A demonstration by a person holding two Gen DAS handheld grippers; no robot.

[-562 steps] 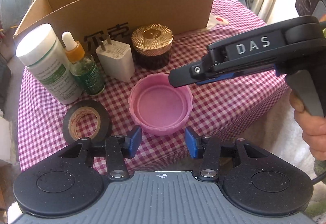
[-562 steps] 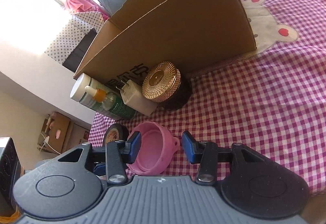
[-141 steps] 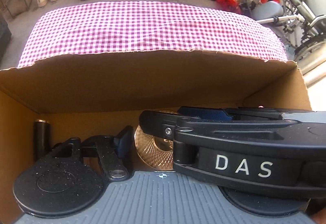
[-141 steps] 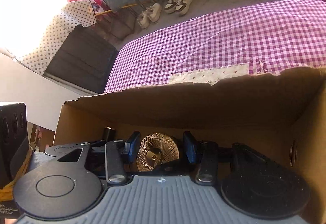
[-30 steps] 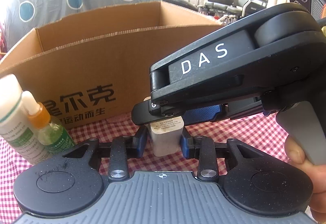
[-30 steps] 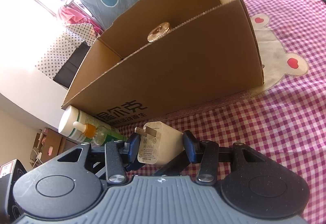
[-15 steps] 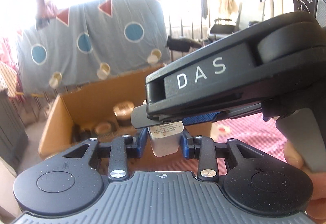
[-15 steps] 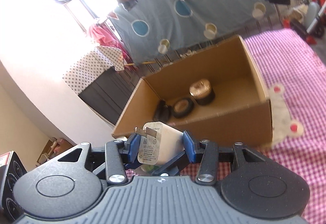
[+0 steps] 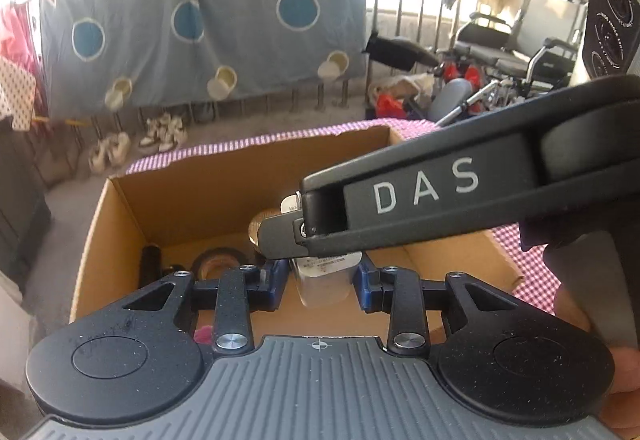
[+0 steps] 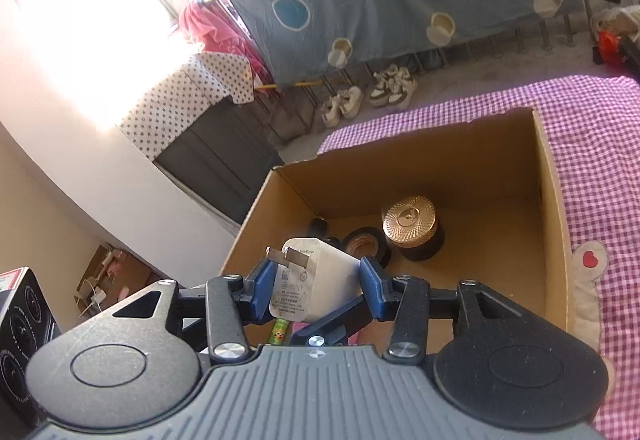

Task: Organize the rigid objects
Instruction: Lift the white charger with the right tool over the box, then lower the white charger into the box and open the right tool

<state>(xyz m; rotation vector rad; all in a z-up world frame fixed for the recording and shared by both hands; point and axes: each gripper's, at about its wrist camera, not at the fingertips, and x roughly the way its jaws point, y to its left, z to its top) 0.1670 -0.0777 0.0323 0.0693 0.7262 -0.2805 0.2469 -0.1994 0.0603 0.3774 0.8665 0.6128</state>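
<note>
Glossy white plastic charger; matt cardboard box; jar lid prob. ribbed gold metal; checked cloth.

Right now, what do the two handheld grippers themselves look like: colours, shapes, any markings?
Both match: the left gripper and the right gripper each have a ribbed grey body, two round black discs, black linkage arms with silver screws, and blue-padded fingers. Seen side-on in the left wrist view, the right one is a long black casing lettered DAS in white, with a grey pistol handle.

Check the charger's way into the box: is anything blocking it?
Nothing visible does. The charger is clamped by both grippers above the open box; the jar and tape roll sit toward the back, leaving bare floor nearer.
</note>
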